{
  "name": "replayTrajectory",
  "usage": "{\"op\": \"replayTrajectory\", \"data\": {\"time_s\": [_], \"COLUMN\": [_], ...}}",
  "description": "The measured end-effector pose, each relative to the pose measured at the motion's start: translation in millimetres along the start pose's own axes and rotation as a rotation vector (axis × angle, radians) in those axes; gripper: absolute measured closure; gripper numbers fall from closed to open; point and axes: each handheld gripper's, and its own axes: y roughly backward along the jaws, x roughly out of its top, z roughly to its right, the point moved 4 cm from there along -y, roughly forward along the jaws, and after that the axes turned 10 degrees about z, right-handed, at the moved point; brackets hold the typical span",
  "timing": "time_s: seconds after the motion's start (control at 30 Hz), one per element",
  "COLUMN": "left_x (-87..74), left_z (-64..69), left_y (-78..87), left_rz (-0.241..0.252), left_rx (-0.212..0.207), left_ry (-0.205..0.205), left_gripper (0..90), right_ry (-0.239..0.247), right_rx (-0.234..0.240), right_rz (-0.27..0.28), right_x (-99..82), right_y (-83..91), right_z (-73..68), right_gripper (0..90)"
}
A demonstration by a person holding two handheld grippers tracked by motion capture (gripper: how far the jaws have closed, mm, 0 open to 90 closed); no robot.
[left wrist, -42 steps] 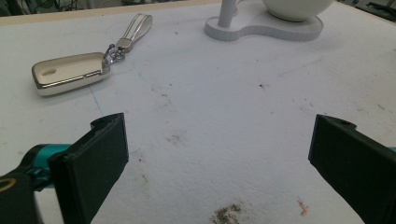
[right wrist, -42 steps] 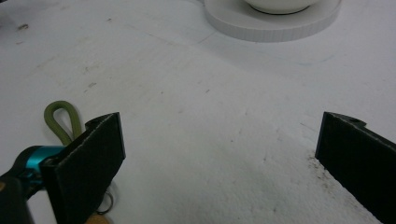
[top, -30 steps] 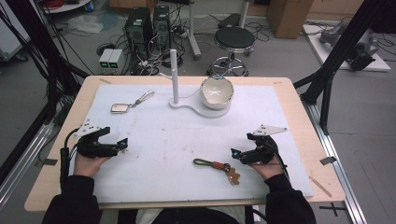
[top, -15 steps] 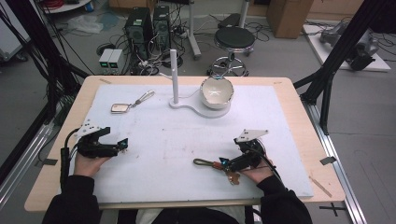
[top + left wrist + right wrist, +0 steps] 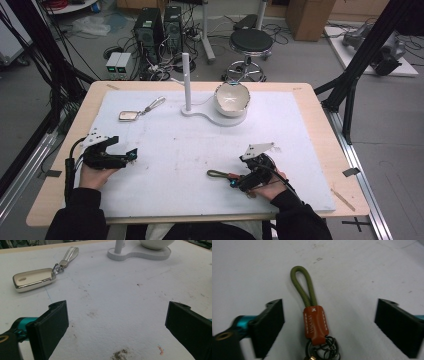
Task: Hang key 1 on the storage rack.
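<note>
In the high view the right gripper (image 5: 239, 181) sits low at the near right of the white mat (image 5: 200, 150), its tips over the brown tab end of the keychain strap (image 5: 218, 174), whose olive cord loop points left, while the left gripper (image 5: 131, 154) rests at the near left with jaws spread. The left gripper view has both black jaws wide apart over bare mat, with a white key fob (image 5: 32, 279) well ahead to the left. In the right gripper view the strap (image 5: 312, 307) lies flat on the mat between the jaws, loop pointing away and key rings (image 5: 322, 350) nearest the camera; the jaws have just been closing but stand apart, clear of it on both sides.
</note>
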Motion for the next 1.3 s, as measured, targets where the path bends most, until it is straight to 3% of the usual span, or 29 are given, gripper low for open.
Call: {"op": "replayTrajectory", "data": {"time_s": [0.03,0.07,0.4,0.57,0.63,0.87,1.1,1.3], "left_x": [0.0,-0.1,-0.3,-0.1,-0.1,0.0,0.1,-0.1], "left_z": [0.0,0.0,0.3,0.5,0.3,0.4,0.3,0.5], "left_y": [0.0,0.0,-0.6,-0.4,-0.7,-0.7,-0.4,-0.3], "left_rz": [0.000,-0.001,0.003,0.005,0.007,0.009,0.009,0.005], "left_rx": [0.002,0.002,0.000,-0.004,-0.003,-0.004,-0.005,0.000], "left_ry": [-0.004,-0.003,-0.011,-0.013,-0.012,-0.010,-0.011,-0.012], "left_gripper": [5.3,5.3,5.3,5.3,5.3,5.3,5.3,5.3], "right_ry": [0.003,0.011,0.023,0.046,0.061,0.098,0.066,0.025], "right_rx": [0.017,0.040,0.099,0.094,0.091,0.075,0.058,0.058], "right_rz": [-0.002,-0.003,-0.057,-0.076,-0.086,-0.089,-0.081,-0.016], "right_x": [0.2,0.3,-3.1,-3.8,-4.1,-2.9,-1.9,5.4], "right_y": [0.6,1.1,-2.4,-3.4,-2.9,-1.8,-0.9,5.9], "right_z": [-1.0,-2.8,-8.5,-11.0,-11.8,-14.0,-12.2,-7.6], "right_gripper": [20.2,22.0,42.2,55.7,66.7,72.4,73.0,73.2]}}
